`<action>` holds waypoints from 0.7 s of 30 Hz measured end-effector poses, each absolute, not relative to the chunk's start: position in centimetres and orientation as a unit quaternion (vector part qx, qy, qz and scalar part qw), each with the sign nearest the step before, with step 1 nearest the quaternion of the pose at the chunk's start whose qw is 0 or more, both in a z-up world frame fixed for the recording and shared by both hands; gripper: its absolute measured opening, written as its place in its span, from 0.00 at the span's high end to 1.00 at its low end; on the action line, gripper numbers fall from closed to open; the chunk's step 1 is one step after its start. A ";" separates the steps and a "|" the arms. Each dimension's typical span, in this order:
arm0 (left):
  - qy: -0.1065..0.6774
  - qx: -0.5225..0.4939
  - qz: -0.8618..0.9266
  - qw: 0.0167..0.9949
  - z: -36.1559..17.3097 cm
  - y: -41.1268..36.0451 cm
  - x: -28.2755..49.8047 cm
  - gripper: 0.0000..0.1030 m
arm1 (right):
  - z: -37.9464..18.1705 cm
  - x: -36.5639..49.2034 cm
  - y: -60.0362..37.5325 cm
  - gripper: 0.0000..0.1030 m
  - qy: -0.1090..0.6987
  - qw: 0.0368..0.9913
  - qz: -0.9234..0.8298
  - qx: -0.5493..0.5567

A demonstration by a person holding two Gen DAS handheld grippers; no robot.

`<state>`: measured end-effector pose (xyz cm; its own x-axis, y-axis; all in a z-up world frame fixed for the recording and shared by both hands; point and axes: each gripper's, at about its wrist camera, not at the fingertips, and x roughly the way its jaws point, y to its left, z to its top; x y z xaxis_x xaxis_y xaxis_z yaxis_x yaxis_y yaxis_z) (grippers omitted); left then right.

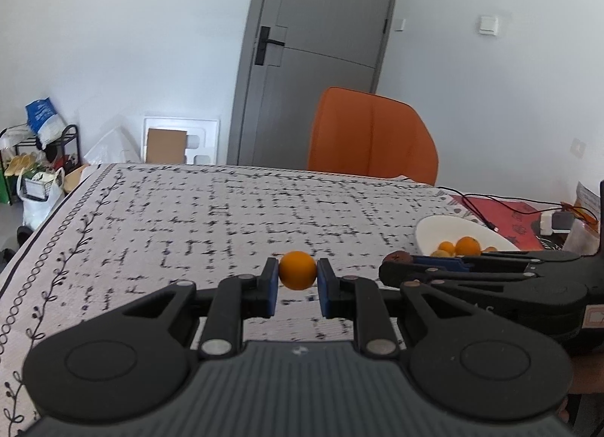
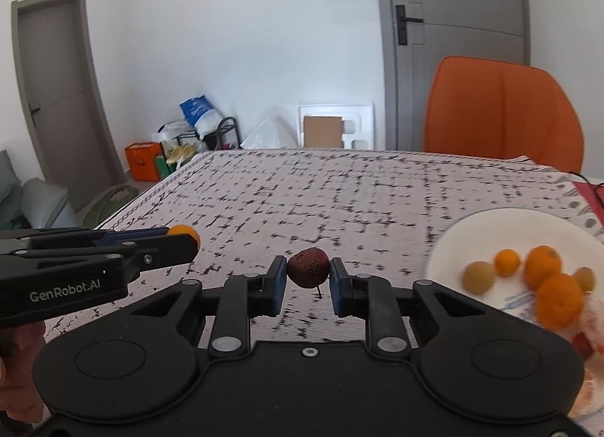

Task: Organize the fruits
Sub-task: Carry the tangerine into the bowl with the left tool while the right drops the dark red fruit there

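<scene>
Two fruits held above a patterned tablecloth [image 1: 226,218].
The left gripper [image 1: 298,278] pinches a small orange [image 1: 297,270]; the right gripper [image 2: 307,278] pinches a dark red fruit [image 2: 307,267] near the white plate [image 2: 502,225]. Orange chair [image 2: 502,108] and grey door [image 1: 321,21] behind.

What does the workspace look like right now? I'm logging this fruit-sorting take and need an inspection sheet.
Surface: table under a patterned white cloth, with a red mat at its right end.
Job's things: small orange; dark red fruit; white plate holding several oranges and a yellowish fruit.
Clutter: packets and a white box by the red mat.
Grippers: left tool shut on the small orange; right tool shut on the dark red fruit.
Cables: black cable across the red mat.
Surroundings: orange chair, grey door, bags and a rack on the floor.
</scene>
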<state>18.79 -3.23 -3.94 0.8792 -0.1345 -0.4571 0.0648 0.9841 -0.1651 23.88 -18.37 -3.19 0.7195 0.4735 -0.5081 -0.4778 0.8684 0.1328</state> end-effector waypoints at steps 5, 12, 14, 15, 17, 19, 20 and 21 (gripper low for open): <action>0.239 -0.063 -0.069 0.967 -3.6 -5.0 19.1 0.81 | -3.0 23.6 -20.6 0.78 0.265 0.934 0.238 0.008; 0.237 -0.049 -0.092 0.966 -3.2 -7.5 19.5 0.81 | -2.9 23.2 -23.7 0.78 0.258 0.943 0.208 0.025; 0.237 -0.044 -0.099 0.965 -3.1 -8.2 19.7 0.81 | -2.9 23.1 -24.7 0.78 0.256 0.946 0.199 0.031; 0.237 -0.041 -0.102 0.965 -3.0 -8.7 19.8 0.81 | -3.0 23.1 -25.1 0.78 0.256 0.946 0.194 0.032; 0.236 -0.035 -0.110 0.965 -2.9 -9.4 20.0 0.81 | -3.2 22.9 -25.9 0.78 0.256 0.948 0.186 0.036; 0.236 -0.028 -0.117 0.964 -2.7 -10.1 20.2 0.81 | -3.3 22.7 -26.9 0.78 0.256 0.950 0.177 0.041; 0.235 -0.023 -0.120 0.964 -2.6 -10.6 20.3 0.81 | -3.4 22.7 -27.2 0.78 0.255 0.950 0.173 0.044; 0.235 -0.018 -0.124 0.964 -2.5 -11.0 20.3 0.81 | -3.4 22.6 -27.6 0.78 0.255 0.951 0.169 0.046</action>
